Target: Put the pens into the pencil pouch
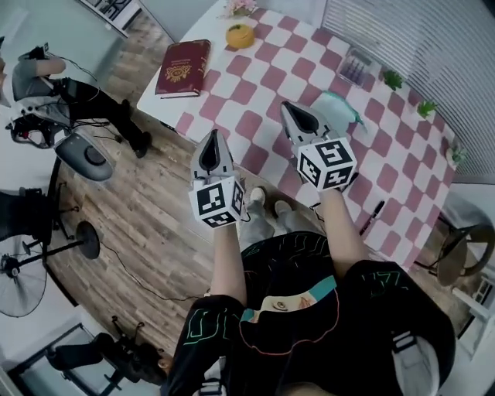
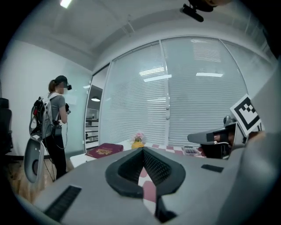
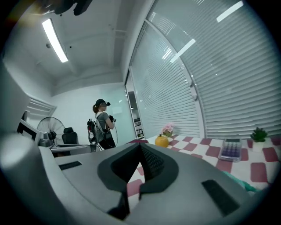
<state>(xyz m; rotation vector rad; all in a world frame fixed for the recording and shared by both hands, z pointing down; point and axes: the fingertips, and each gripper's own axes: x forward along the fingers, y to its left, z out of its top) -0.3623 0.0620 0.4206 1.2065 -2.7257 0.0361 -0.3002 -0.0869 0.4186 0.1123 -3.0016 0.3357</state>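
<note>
In the head view a teal pencil pouch (image 1: 341, 105) lies on the pink-and-white checked table (image 1: 402, 155), partly hidden behind my right gripper (image 1: 288, 106). A black pen (image 1: 371, 217) lies near the table's near edge, to the right of my right arm. My left gripper (image 1: 210, 134) hovers over the table's left edge. Both grippers are shut and hold nothing. The left gripper view shows its jaws (image 2: 142, 150) closed, with the right gripper (image 2: 214, 139) beside it. In the right gripper view the shut jaws (image 3: 140, 146) point across the table, and a corner of the pouch (image 3: 240, 183) shows at the lower right.
A red book (image 1: 183, 68), a yellow ornament (image 1: 240, 35), flowers (image 1: 240, 6), a calculator (image 1: 356, 67) and small plants (image 1: 393, 79) sit on the far part of the table. A stool (image 1: 464, 251) stands at the right, a chair (image 1: 85, 155) at the left. A person (image 2: 55, 123) stands beyond the table.
</note>
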